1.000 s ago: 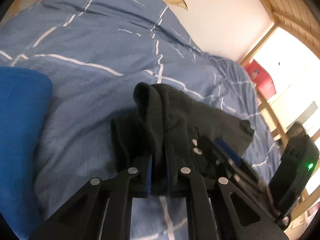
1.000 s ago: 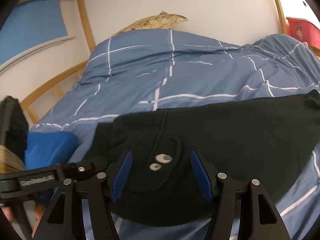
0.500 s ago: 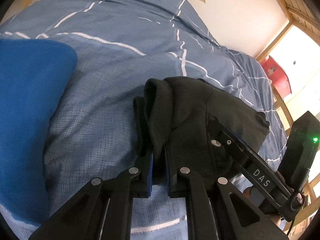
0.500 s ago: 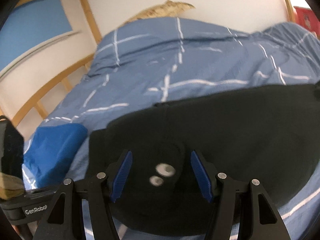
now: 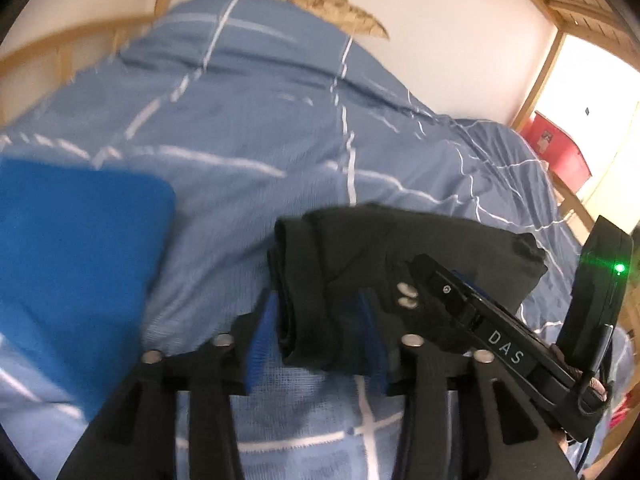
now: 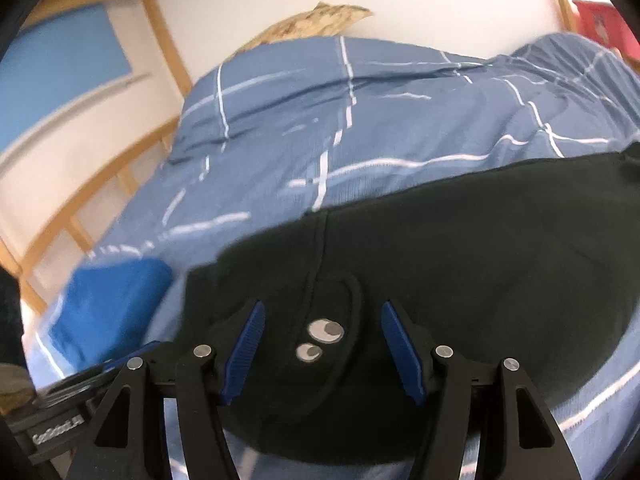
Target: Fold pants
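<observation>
Blue pillow [image 5: 76, 256] sits far left on the bed [image 5: 248, 128]. Left gripper [image 5: 316, 334] has its jaws spread around the folded black pants' [image 5: 404, 248] edge; right gripper [image 6: 322, 346] is wide open too, straddling the snaps [image 6: 320, 338].

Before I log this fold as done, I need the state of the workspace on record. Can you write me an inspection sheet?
Surface: blue checked duvet on a bed, rumpled.
Job's things: black pants lying folded on the duvet, two metal snaps facing up.
Clutter: bright blue cushion to the left of the pants; tan patterned pillow by the wall.
Grippers: left tongs open, straddling the pants' folded edge; right tongs open, either side of the snaps.
Cables: thin black lead at the right gripper's handle.
Surroundings: wooden bed frame, white wall, red box.
</observation>
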